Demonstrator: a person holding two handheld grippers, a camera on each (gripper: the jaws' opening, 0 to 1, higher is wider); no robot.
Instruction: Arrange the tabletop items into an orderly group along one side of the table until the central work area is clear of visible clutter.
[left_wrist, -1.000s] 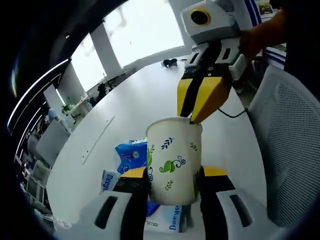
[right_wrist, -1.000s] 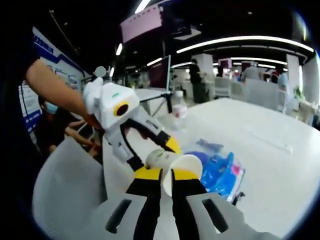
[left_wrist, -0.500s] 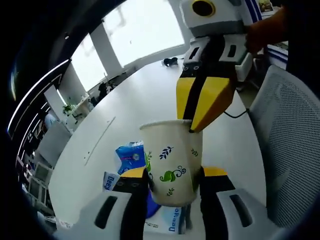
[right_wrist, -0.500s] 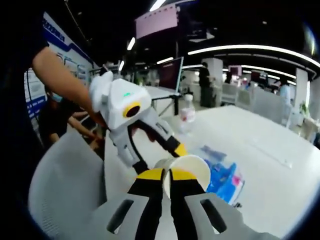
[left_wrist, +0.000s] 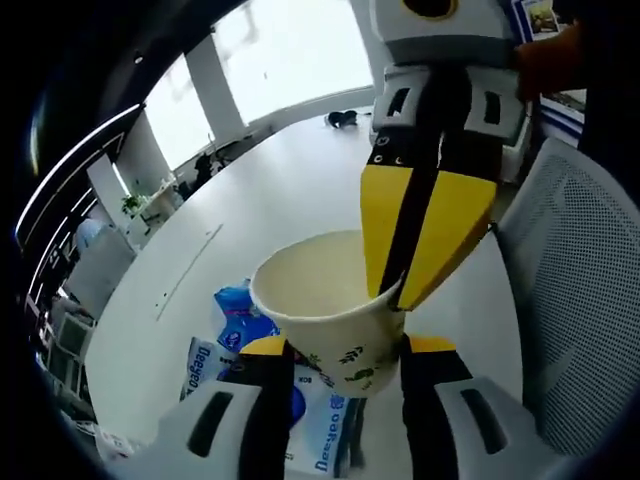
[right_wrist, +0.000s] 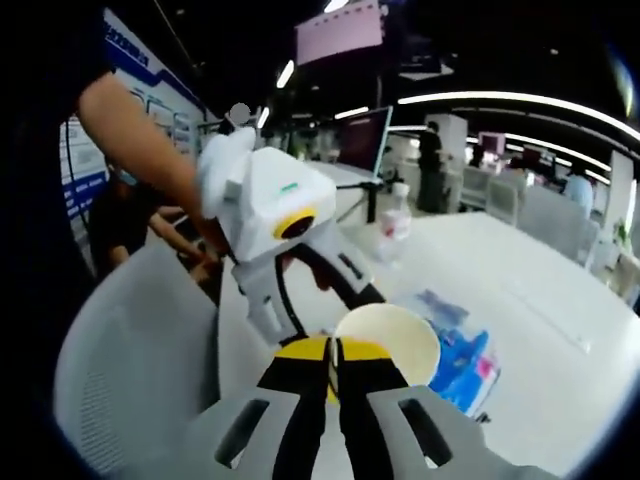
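**Cup held by both grippers above the table**

Left gripper (left_wrist: 335, 365) clamped on the sides of a paper cup (left_wrist: 325, 310), one yellow-tipped jaw on each side of its lower body, mouth tilted toward the camera so the pale inside shows. Right gripper (left_wrist: 420, 235) reaching in from the far right, jaws pinched on the cup's right rim, one yellow jaw inside and one outside the wall. Green leaf print visible low on the cup.

In the right gripper view, right gripper (right_wrist: 333, 352) nearly closed on the near rim of the cup (right_wrist: 390, 340), only a thin slit between the yellow tips. Left gripper (right_wrist: 300, 265) coming in from the left, dark jaws running down along the cup; held by a bare forearm (right_wrist: 140, 130).

Cup off the white table (left_wrist: 290, 190), above blue tissue packs (left_wrist: 235, 320) lying near the table's near edge. Same packs (right_wrist: 465, 355) just right of the cup in the right gripper view. Clear bottle (right_wrist: 395, 225) upright farther back on the table. Grey mesh chair (left_wrist: 570, 290) close on the right. Small dark object (left_wrist: 340, 119) at the table's far end.
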